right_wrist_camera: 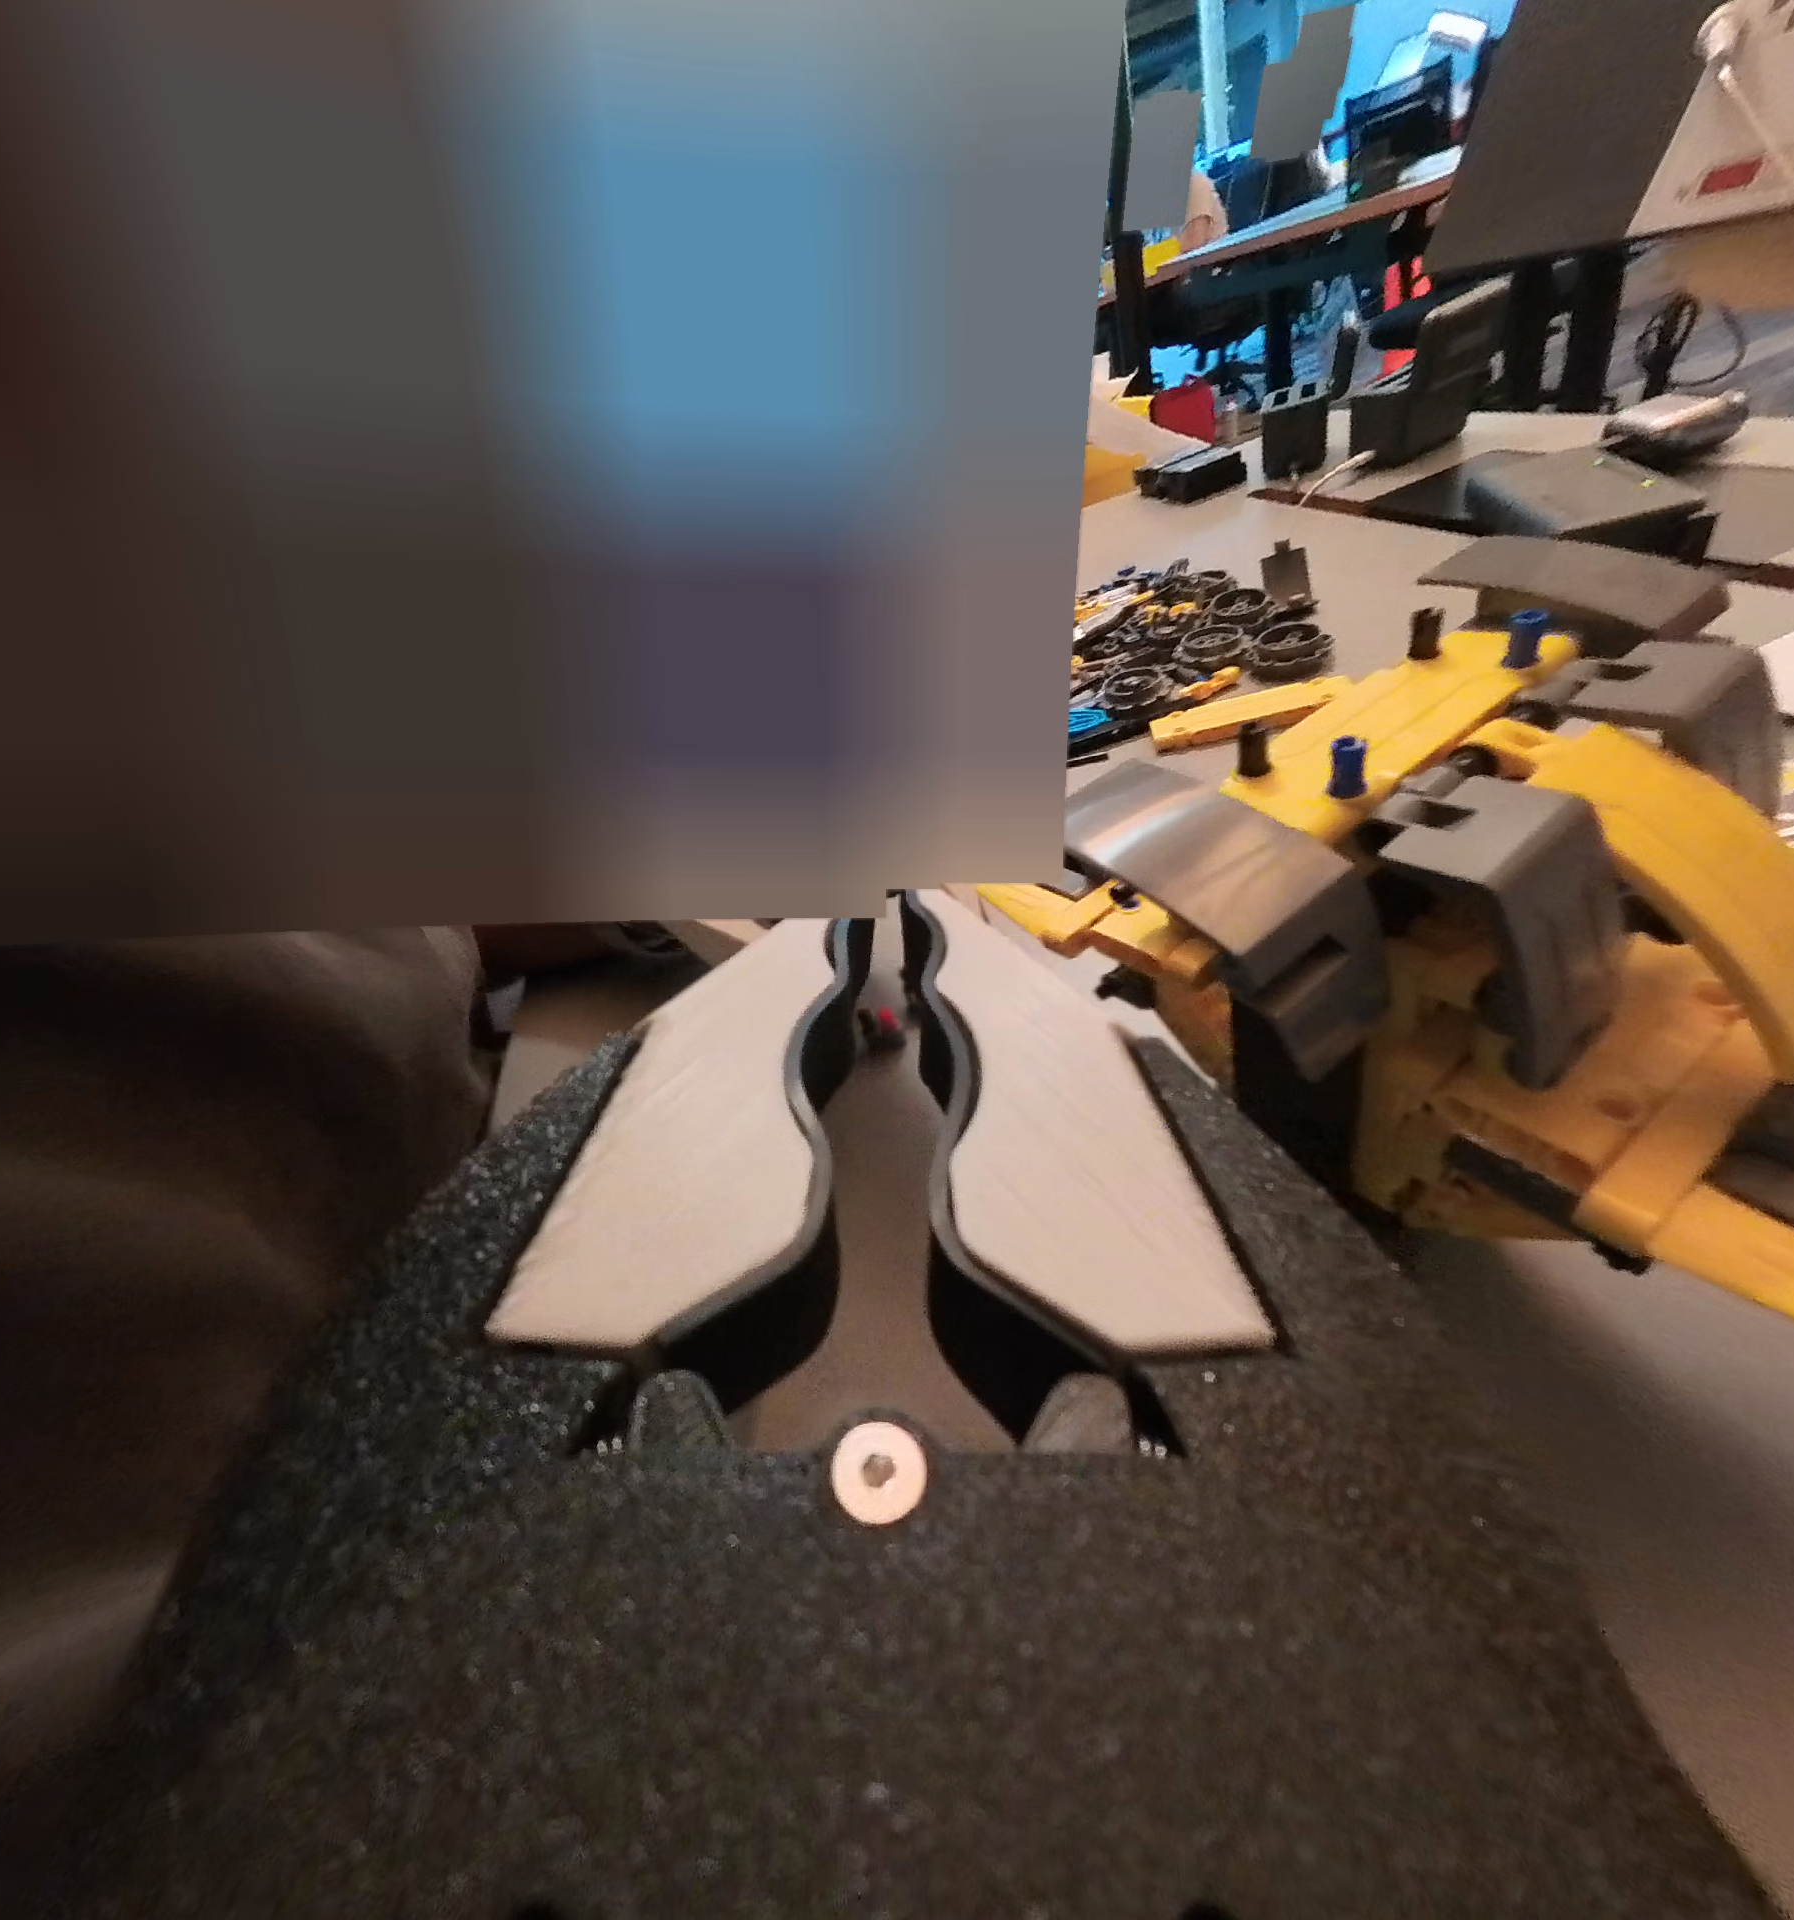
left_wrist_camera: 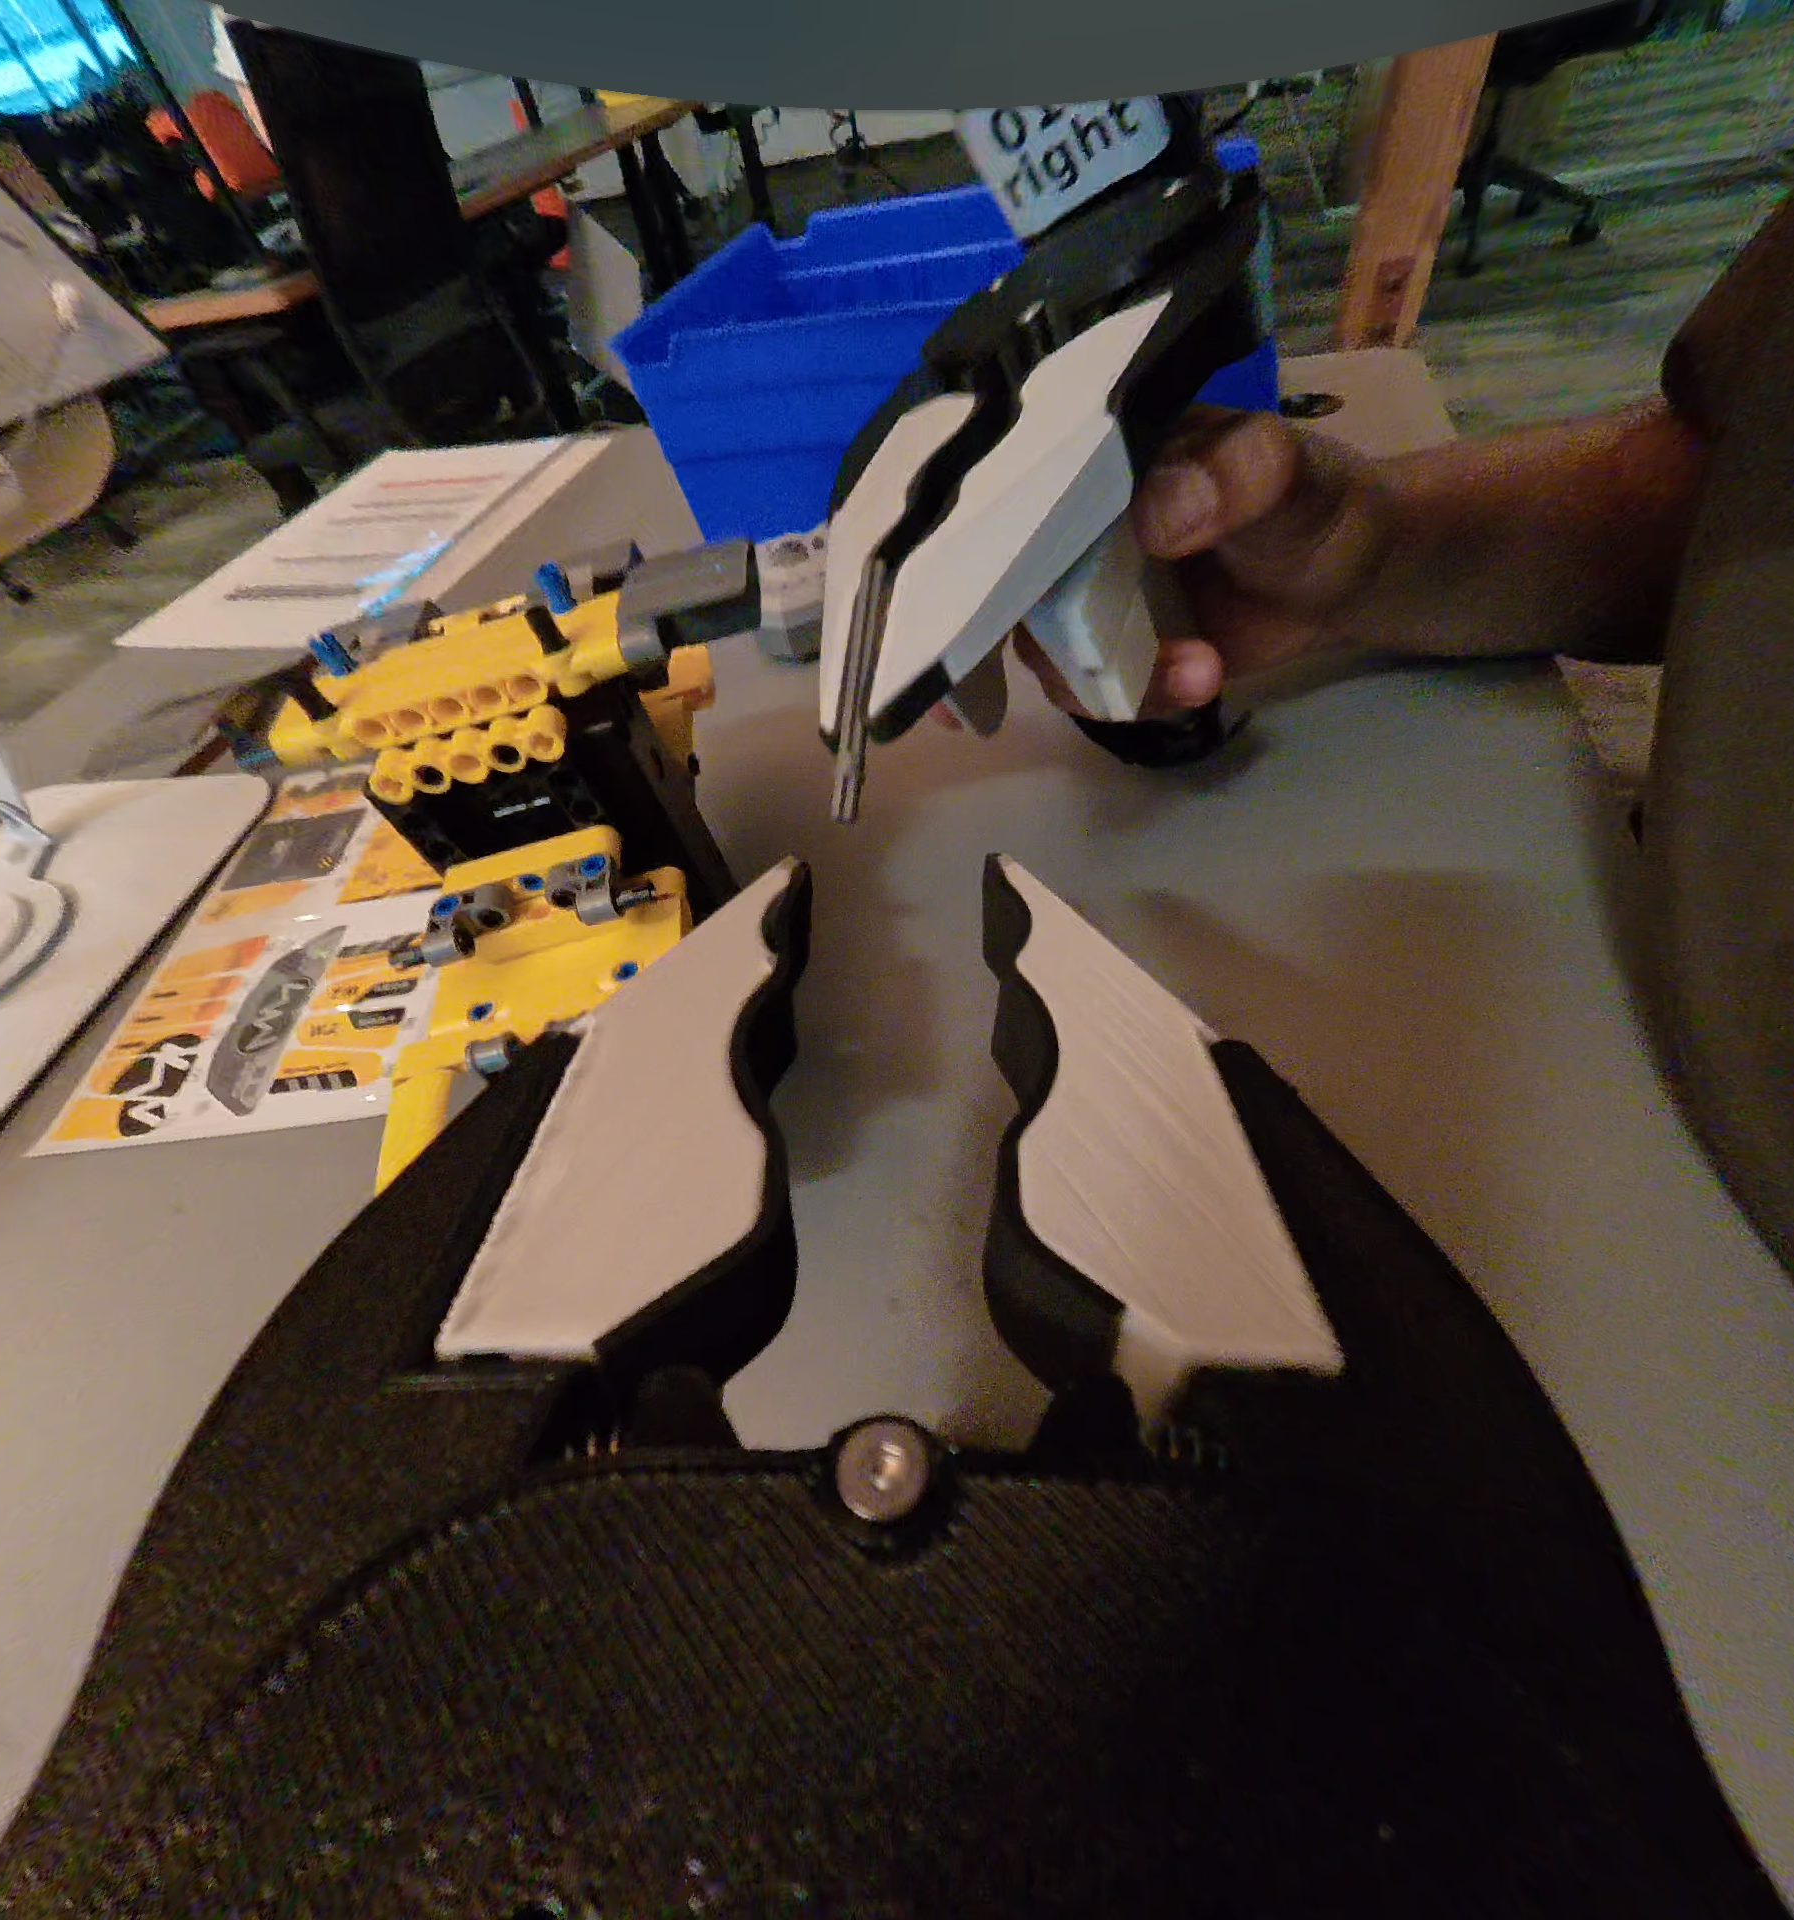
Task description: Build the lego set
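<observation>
My left gripper (left_wrist_camera: pixel 893 873) is open and empty, low over the grey table (left_wrist_camera: pixel 1288 935). Its left finger lies next to a yellow and black brick-built model (left_wrist_camera: pixel 519 831) with grey panels and blue pins. My right gripper (left_wrist_camera: pixel 851 727), held by a hand (left_wrist_camera: pixel 1215 520), hangs tip-down just beyond it, shut on a thin grey rod (left_wrist_camera: pixel 848 784) that sticks out below the fingertips. In the right wrist view the right gripper (right_wrist_camera: pixel 885 930) has its jaws nearly together and the model (right_wrist_camera: pixel 1495 935) lies to its right. The rod does not show there.
A blue bin (left_wrist_camera: pixel 799 343) stands behind the right gripper. A sticker sheet (left_wrist_camera: pixel 249 1018), a printed paper (left_wrist_camera: pixel 373 530) and a white board (left_wrist_camera: pixel 93 862) lie left of the model. A pile of loose black wheels and parts (right_wrist_camera: pixel 1205 644) lies farther off. The person's body (left_wrist_camera: pixel 1766 831) fills the right. My left and right fingertips are right by each other.
</observation>
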{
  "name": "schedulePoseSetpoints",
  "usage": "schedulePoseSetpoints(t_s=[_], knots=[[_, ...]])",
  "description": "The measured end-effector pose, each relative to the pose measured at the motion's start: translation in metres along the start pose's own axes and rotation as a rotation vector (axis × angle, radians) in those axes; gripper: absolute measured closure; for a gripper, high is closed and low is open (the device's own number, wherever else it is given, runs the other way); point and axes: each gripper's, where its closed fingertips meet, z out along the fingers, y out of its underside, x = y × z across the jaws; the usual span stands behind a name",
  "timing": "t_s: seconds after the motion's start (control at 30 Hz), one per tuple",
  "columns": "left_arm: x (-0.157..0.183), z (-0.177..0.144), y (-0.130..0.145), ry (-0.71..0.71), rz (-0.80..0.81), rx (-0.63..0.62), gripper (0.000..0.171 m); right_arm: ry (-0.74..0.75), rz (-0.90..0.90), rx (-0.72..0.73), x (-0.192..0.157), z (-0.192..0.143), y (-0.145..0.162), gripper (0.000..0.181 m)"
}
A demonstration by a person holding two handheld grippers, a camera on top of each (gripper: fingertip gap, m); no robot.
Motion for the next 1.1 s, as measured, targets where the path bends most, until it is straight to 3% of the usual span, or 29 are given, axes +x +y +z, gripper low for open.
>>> schedulePoseSetpoints(t_s=[0.3, 0.57, 0.67, 0.77, 1.1], knots=[[-0.001, -0.015, -0.024, -0.112, 0.151, 0.042, 0.166, -0.093, 0.105, -0.004, -0.009, 0.004, 0.002, 0.177], [0.005, -0.016, -0.025, -0.115, 0.202, 0.025, 0.171, -0.147, 0.132, 0.006, -0.014, 0.002, 0.0, 0.177], [0.007, -0.016, -0.025, -0.089, 0.186, 0.02, 0.171, -0.132, 0.09, -0.014, -0.015, 0.003, 0.002, 0.176], [0.012, -0.017, -0.026, -0.04, 0.15, 0.028, 0.171, -0.11, 0.052, -0.039, -0.014, 0.004, 0.004, 0.165], [0.02, -0.019, -0.025, 0.086, 0.068, 0.026, 0.171, -0.146, -0.047, -0.082, -0.027, 0.001, 0.008, 0.177]])
